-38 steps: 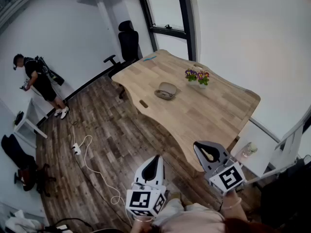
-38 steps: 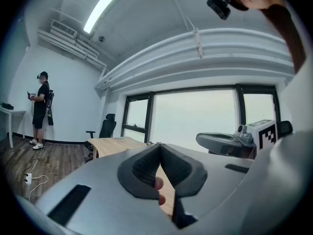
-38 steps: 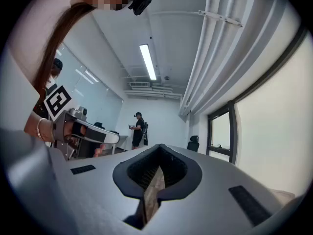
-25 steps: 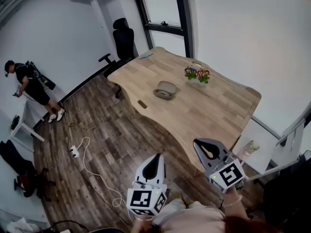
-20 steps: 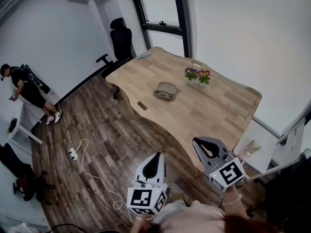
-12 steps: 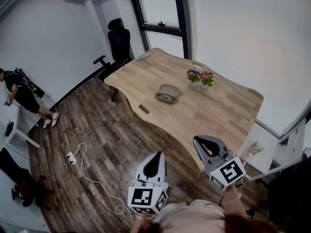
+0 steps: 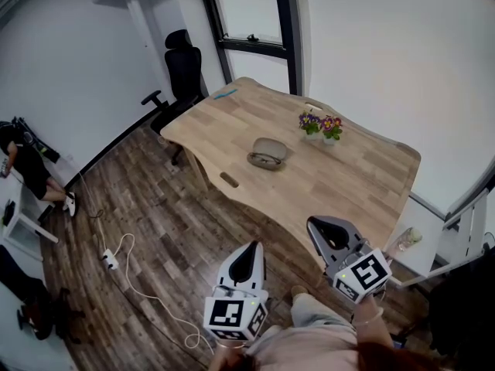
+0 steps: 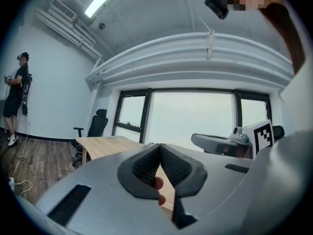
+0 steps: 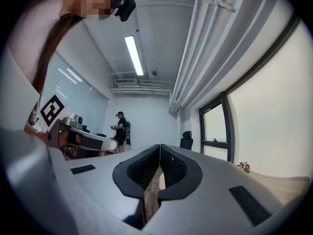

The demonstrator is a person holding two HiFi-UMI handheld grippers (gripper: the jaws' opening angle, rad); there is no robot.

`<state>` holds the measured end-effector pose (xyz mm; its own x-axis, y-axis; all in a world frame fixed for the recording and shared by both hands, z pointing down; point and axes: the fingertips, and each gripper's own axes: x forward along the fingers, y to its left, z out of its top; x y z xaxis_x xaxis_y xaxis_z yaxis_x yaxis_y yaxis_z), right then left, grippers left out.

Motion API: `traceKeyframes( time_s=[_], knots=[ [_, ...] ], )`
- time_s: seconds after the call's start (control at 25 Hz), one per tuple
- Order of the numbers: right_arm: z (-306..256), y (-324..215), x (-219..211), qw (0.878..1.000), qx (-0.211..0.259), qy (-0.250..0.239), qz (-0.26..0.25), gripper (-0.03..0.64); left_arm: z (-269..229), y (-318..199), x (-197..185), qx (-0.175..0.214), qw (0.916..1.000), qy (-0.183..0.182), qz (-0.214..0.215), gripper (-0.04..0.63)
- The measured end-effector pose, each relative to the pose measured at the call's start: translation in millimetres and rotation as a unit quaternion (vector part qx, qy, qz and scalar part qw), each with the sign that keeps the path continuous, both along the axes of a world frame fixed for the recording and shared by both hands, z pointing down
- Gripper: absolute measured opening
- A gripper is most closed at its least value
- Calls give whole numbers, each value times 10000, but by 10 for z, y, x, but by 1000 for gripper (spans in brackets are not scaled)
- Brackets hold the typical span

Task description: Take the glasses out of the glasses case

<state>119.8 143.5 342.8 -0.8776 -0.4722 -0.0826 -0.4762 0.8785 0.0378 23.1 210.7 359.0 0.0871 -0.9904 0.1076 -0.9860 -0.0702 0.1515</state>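
A grey glasses case (image 7: 269, 155) lies closed on the light wooden table (image 7: 348, 188), far ahead of both grippers. I cannot see the glasses. My left gripper (image 7: 247, 256) is held low over the wooden floor, near the table's front edge, jaws shut with nothing between them (image 8: 160, 151). My right gripper (image 7: 326, 234) hovers by the table's near right corner, jaws also shut and empty (image 9: 160, 151).
A small pot of flowers (image 7: 320, 126) stands behind the case. A black office chair (image 7: 176, 72) sits at the table's far left corner. A white cable and power strip (image 7: 112, 255) lie on the floor at left, near a person (image 7: 27, 168).
The head view has shifted slightly, so the table sits a little further right and the person at left has slid toward the frame's edge. Both grippers stay shut in much the same place.
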Motion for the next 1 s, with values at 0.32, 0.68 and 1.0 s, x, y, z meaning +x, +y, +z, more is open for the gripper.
traceKeyframes(
  time_s=[0.32, 0.68, 1.0],
  knots=[
    [60, -315, -185, 9999, 50, 98, 47, 2, 65, -293, -179, -51, 10000, 44, 17, 2],
    [125, -819, -481, 9999, 27, 145, 46, 2, 126, -785, -466, -139, 9999, 23, 25, 2],
    [89, -1412, -707, 9997, 42, 209, 105, 2, 93, -1386, -696, -184, 9998, -8, 97, 2]
  ],
)
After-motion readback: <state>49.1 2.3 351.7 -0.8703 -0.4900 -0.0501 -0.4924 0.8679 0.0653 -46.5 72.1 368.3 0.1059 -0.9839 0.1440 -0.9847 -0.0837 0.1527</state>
